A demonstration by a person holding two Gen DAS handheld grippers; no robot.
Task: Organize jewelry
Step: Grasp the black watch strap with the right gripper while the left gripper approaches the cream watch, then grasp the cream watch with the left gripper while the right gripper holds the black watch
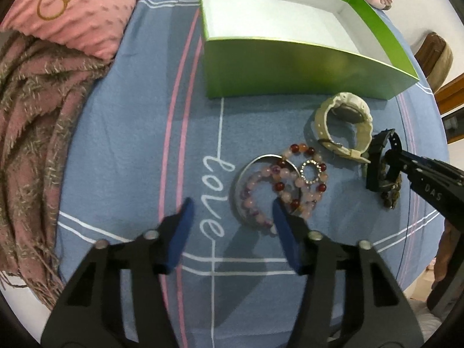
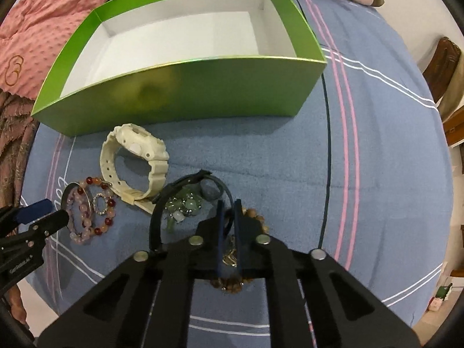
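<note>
The right claw [image 2: 229,203] is clenched on the strap of the black watch [image 2: 156,211], the band running through the thin slit between its blue pads. Under and just behind that claw lie a wooden bead bracelet [image 2: 255,213] and, to its left, a small green stone piece [image 2: 182,206]. Its right side is open: bare blue sheet [image 2: 377,145] runs to the bed's rounded edge.

The left claw [image 1: 231,204] is released, its pads wide apart over the word "love" stitched in the sheet. Its right pad tip overlaps the rim of the silver bangle [image 1: 240,179], and nothing sits between the pads. The pink and red bead bracelets [image 1: 255,179] lie tangled with the bangle, and a small stone-set ring [image 1: 311,172] rests on them. Bare sheet lies to this claw's left as far as a fringed shawl [image 1: 32,116] and a pink dotted pillow [image 1: 87,11].

Ahead of both claws stands the green box [image 2: 188,92], its white inside showing nothing in it (the near wall is tall against the jewelry). The white watch [image 2: 156,171] lies on its side between box and claws, close to the wall but not touching it, its strap end just beside the black watch.

Beyond the bed's right edge are pale wall and brown wooden furniture [image 2: 443,58].
</note>
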